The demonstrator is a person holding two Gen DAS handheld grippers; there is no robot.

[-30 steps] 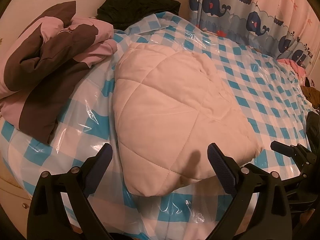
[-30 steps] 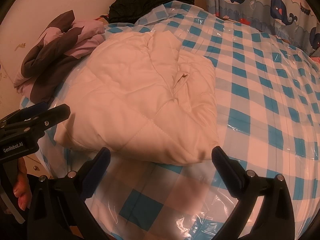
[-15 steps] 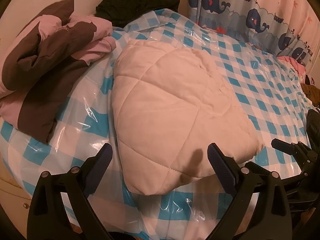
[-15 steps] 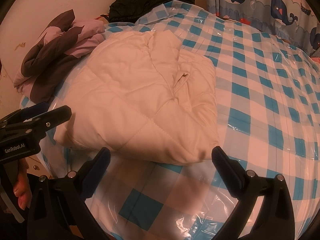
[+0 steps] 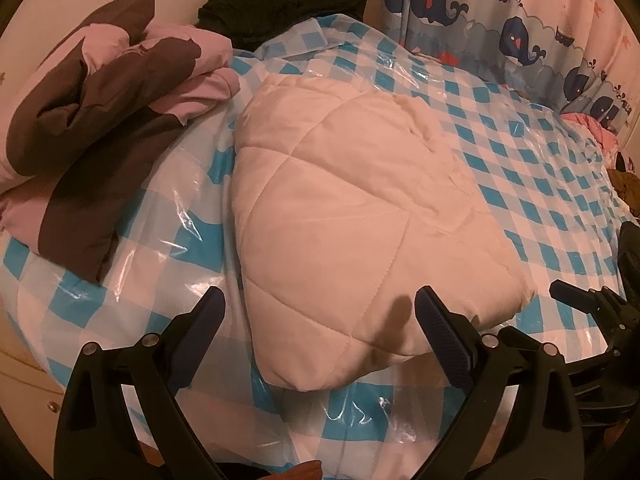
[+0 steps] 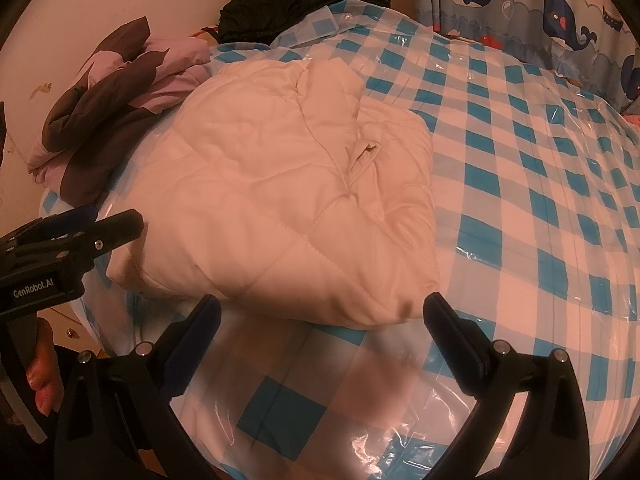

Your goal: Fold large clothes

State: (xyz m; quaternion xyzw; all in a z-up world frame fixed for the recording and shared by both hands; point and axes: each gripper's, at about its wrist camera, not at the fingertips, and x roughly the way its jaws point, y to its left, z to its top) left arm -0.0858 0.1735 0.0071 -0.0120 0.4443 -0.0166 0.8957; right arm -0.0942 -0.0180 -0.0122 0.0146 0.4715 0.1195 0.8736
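A: Left gripper (image 5: 318,306): jaws spread wide, nothing between them. Hangs over the near edge of the bed, fingers framing the near corner of the folded white quilted coat (image 5: 352,232). No contact that I can see.

B: Right gripper (image 6: 320,312)?

A: Same state. Released, jaws apart, empty. Its fingertips sit just short of the coat's near edge, one to each side of it. In the right wrist view the left gripper also shows at the left margin, with a hand (image 6: 42,376) wrapped on its handle.

B: Position of the coat?

A: Lies flat on the blue-and-white checked bedcover (image 6: 520,208), which sits under a clear plastic sheet (image 5: 192,236) with glare and creases. Coat is folded into a compact block, diamond stitching on top; a collar or placket fold with a small tab shows in the right wrist view (image 6: 368,152).

B: Surroundings?

A: Pink-and-brown garment (image 5: 100,140) heaped to the left of the coat, near it, touching or not I cannot tell. Black garment (image 5: 280,4) bunched at the far end against the wall. Whale-print curtain (image 5: 500,32) along the far right side.
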